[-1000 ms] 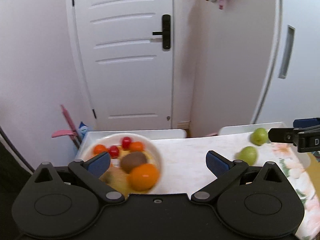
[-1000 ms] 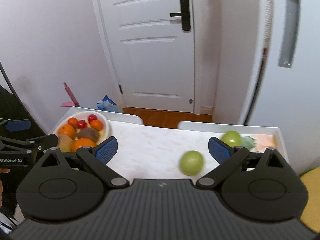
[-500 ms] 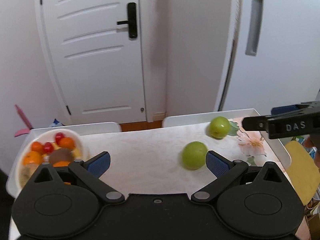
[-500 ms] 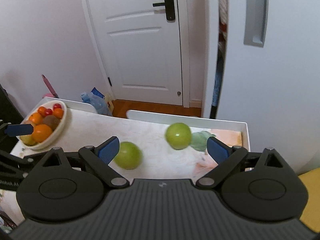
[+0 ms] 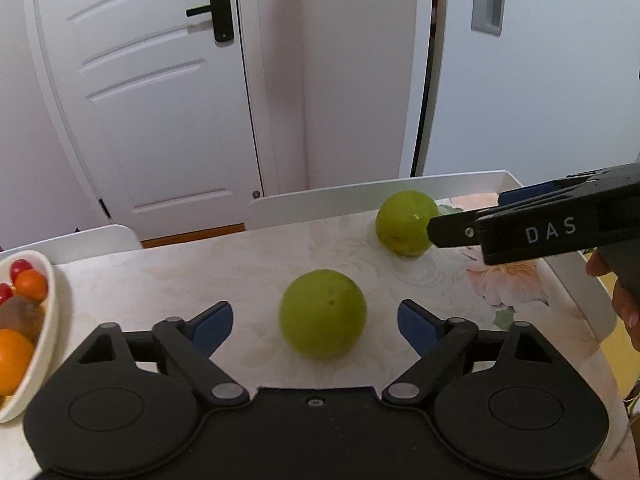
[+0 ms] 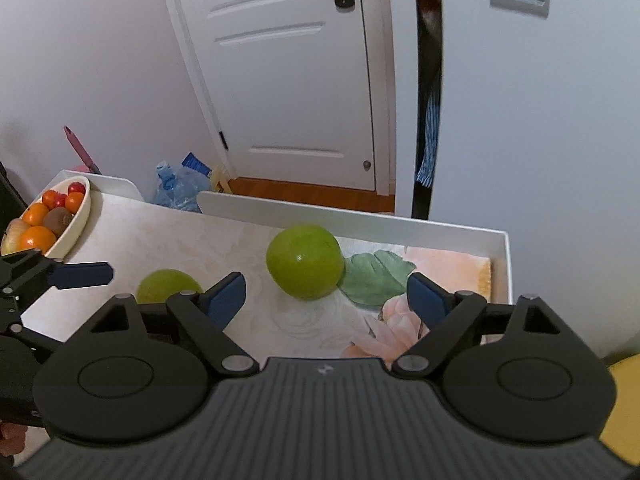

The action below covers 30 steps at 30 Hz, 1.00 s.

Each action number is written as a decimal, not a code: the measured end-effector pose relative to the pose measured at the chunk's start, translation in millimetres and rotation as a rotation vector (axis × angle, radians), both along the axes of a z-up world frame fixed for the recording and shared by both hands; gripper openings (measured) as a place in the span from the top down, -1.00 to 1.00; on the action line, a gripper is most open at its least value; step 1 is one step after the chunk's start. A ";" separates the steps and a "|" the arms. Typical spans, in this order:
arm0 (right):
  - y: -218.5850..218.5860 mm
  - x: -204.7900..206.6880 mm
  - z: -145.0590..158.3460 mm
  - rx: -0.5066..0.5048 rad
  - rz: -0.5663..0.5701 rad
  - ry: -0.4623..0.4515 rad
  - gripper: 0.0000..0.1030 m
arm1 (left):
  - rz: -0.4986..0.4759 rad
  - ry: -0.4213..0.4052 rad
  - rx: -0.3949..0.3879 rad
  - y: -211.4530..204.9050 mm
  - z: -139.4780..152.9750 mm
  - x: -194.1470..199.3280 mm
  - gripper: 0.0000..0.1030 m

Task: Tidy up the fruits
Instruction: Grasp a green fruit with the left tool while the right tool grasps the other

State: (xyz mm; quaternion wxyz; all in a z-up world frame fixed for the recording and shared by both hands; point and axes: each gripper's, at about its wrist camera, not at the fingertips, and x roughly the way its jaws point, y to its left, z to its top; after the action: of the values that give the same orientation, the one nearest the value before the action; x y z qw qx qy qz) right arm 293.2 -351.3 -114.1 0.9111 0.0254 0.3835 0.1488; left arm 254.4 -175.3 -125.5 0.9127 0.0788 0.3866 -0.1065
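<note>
Two green apples lie on the white table. The near apple (image 5: 322, 313) sits between the open fingers of my left gripper (image 5: 315, 322), not gripped; it also shows in the right wrist view (image 6: 166, 285). The far apple (image 5: 405, 222) (image 6: 305, 261) lies just ahead of my open right gripper (image 6: 325, 298), on the floral mat. The right gripper shows in the left wrist view (image 5: 464, 220) next to that apple. A white bowl (image 5: 38, 354) (image 6: 76, 218) of oranges, a kiwi and small red fruits stands at the table's left end.
The table has a raised white rim (image 6: 352, 220) along its far and right edges. A floral mat (image 6: 432, 268) covers the right end. Behind stand a white door (image 5: 152, 92), a blue water bottle (image 6: 176, 188) on the floor and a white cabinet (image 6: 540, 120).
Both grippers have swung right and forward. The near apple now sits between my left fingers, and the far apple is centred before my right gripper. The bowl has slid to the left edge.
</note>
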 end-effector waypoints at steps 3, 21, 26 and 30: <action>-0.1 4.9 -5.8 0.007 0.009 0.003 -0.99 | 0.005 0.007 0.004 -4.5 -7.7 6.8 -0.69; 14.4 24.1 -19.6 0.002 0.059 0.005 -0.63 | 0.030 0.015 0.023 -6.6 -23.1 6.9 -0.15; 21.5 27.9 -21.5 0.000 0.068 0.002 -0.55 | 0.043 0.019 0.022 2.2 -21.9 3.0 -0.15; 26.5 30.3 -21.7 -0.014 0.065 -0.007 -0.53 | 0.055 0.023 0.018 8.4 -20.7 0.8 -0.15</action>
State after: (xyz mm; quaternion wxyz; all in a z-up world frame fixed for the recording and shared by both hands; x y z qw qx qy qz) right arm 323.5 -324.8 -135.8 0.9073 0.0058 0.3818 0.1760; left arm 255.2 -167.0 -146.2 0.9101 0.0752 0.3998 -0.0788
